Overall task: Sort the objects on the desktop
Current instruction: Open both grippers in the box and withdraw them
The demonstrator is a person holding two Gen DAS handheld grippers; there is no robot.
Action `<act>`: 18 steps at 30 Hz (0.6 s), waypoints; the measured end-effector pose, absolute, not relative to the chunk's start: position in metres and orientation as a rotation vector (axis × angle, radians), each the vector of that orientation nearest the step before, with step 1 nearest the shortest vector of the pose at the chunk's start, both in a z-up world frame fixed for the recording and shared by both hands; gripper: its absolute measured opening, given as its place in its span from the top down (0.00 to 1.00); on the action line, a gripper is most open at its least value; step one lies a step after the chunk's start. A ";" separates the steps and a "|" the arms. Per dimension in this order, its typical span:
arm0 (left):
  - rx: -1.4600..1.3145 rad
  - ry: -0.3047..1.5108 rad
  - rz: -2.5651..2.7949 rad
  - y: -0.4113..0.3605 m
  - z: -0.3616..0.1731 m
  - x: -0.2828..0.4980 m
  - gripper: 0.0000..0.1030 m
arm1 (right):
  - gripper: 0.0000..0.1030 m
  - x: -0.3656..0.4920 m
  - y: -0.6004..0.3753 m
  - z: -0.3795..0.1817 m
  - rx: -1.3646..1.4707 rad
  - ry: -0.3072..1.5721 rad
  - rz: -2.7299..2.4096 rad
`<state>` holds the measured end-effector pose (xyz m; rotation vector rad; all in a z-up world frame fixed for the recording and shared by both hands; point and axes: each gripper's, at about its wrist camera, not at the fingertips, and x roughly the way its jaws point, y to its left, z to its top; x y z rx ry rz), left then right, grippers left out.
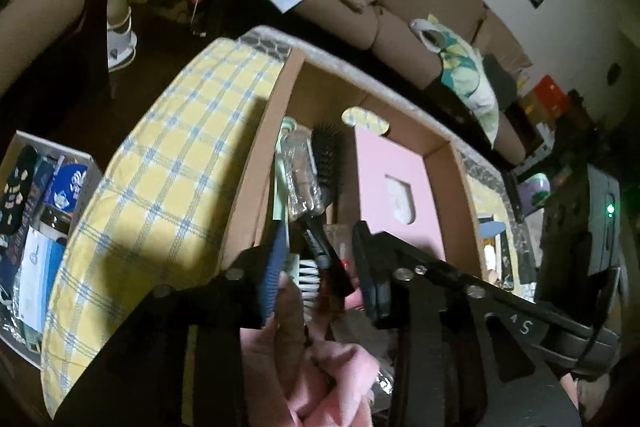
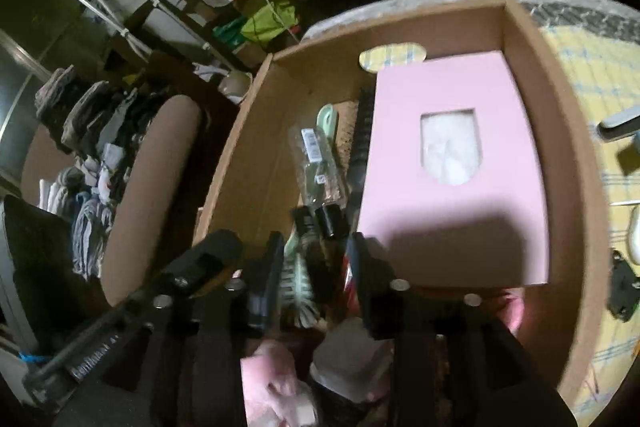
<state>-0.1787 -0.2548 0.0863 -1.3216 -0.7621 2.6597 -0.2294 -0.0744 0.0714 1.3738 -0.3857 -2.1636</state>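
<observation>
An open cardboard box [image 1: 260, 163] [image 2: 244, 155] stands on a yellow checked tablecloth [image 1: 160, 163]. Inside lie a pink box with a window [image 1: 394, 187] [image 2: 452, 163], a black hairbrush [image 1: 326, 155] [image 2: 358, 143], a brush in clear wrapping [image 1: 300, 171] [image 2: 320, 163] and a mint green brush with white bristles [image 1: 308, 273] [image 2: 298, 283]. My left gripper [image 1: 320, 255] is open over the box's near end, its jaws either side of the brush handles. My right gripper [image 2: 314, 255] is open above the same brushes. Neither holds anything.
A white bin [image 1: 36, 211] of packets sits left of the table. A brown sofa [image 1: 400, 7] with a cushion [image 1: 468, 83] runs behind. A lamp [image 1: 120, 23] and floor clutter [image 2: 248, 3] lie beyond. Small items [image 2: 624, 287] rest on the cloth to the right.
</observation>
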 end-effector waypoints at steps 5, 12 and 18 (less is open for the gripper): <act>-1.296 -0.698 2.690 -0.250 0.101 -0.170 0.54 | 0.57 -0.208 -0.055 0.099 1.308 -0.330 -2.223; -1.255 -0.572 2.671 -0.218 0.124 -0.149 0.14 | 0.16 -0.155 0.006 0.132 1.188 -0.287 -2.375; -1.178 -0.557 2.614 -0.175 0.150 -0.132 0.00 | 0.13 -0.132 0.072 0.128 1.237 -0.275 -2.523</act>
